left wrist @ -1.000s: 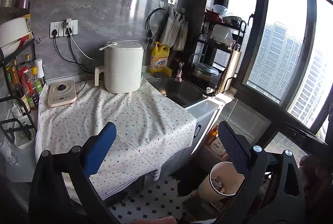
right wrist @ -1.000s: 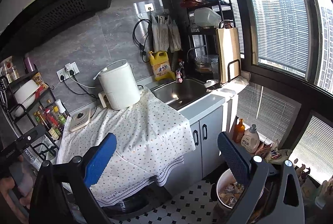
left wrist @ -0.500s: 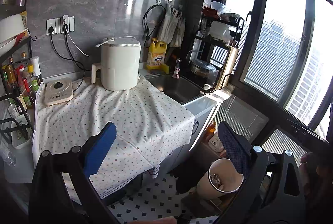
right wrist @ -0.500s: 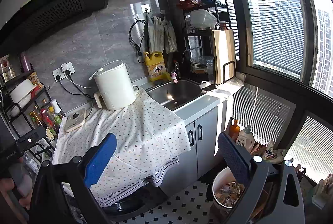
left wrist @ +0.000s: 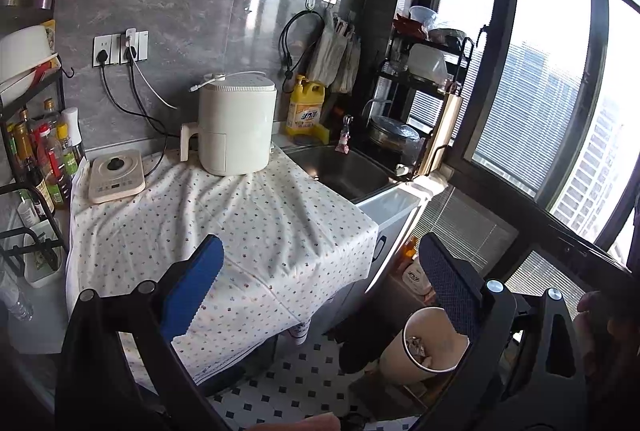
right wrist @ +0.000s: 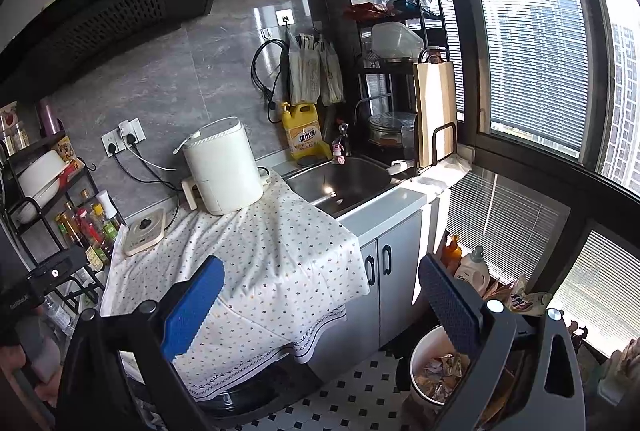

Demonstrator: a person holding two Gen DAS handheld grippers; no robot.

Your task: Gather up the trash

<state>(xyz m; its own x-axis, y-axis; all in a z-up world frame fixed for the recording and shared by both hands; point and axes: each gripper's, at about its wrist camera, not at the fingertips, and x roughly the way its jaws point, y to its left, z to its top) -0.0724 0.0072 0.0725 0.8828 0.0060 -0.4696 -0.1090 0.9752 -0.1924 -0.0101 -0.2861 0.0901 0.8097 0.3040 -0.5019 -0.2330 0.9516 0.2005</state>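
A white trash bin [left wrist: 428, 349] stands on the tiled floor beside the cabinet, with crumpled wrappers inside. In the right wrist view the same bin [right wrist: 434, 371] is partly hidden behind the right finger. My left gripper [left wrist: 320, 287] is open and holds nothing; it hovers in front of the counter's near edge. My right gripper [right wrist: 320, 307] is also open and holds nothing, higher and further back from the counter. The spotted cloth [left wrist: 224, 215] covering the counter carries only appliances.
A white air fryer [left wrist: 236, 127] and a small cream appliance [left wrist: 116, 181] sit on the cloth. The sink [right wrist: 340, 183] lies to the right, with a yellow detergent jug [right wrist: 304, 135] behind it. Bottles [right wrist: 472, 267] stand on the floor near the window. A bottle rack [left wrist: 36, 151] is at the left.
Both views sway only slightly. Both grippers stay open with nothing in them, and nothing on the counter or floor has moved.
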